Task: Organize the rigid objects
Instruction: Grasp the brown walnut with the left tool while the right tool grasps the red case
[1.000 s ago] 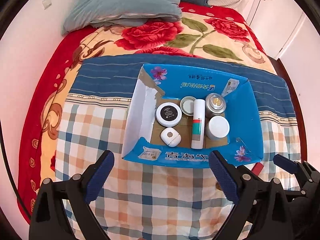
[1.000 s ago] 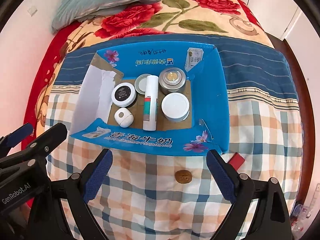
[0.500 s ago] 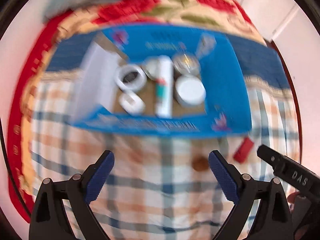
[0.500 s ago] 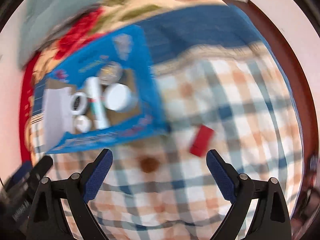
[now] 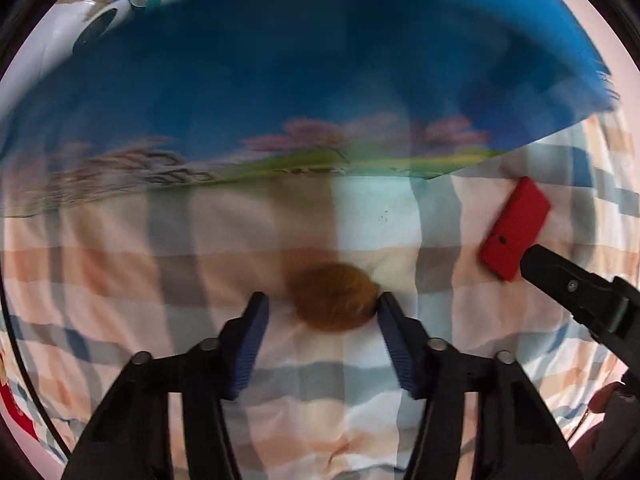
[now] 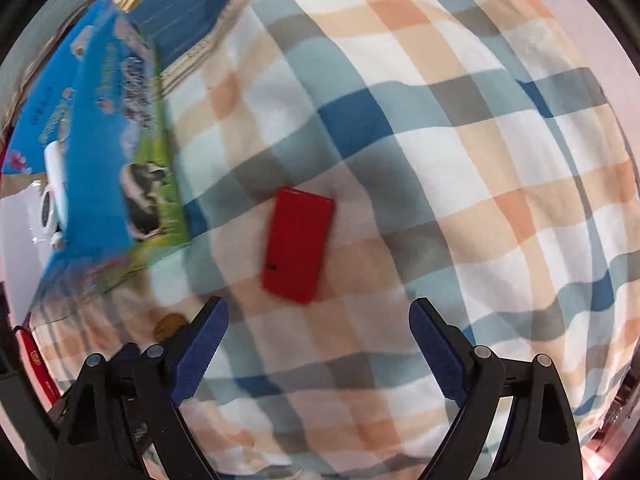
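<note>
Left wrist: left gripper (image 5: 320, 307) has just been closing, jaws narrow around blurred round brown disc (image 5: 334, 297), right pad touching, on plaid blanket (image 5: 120, 280). Right wrist: right gripper (image 6: 318, 320) wide, empty; flat red rectangular block (image 6: 298, 244) frame centre, blue carton (image 6: 100, 168) left.

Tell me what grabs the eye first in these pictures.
The red block lies flat on the checked bedspread, ahead of the open right hand-held gripper. The left hand-held gripper, its jaws just closing, brackets a small brown disc beside the blue box.
</note>
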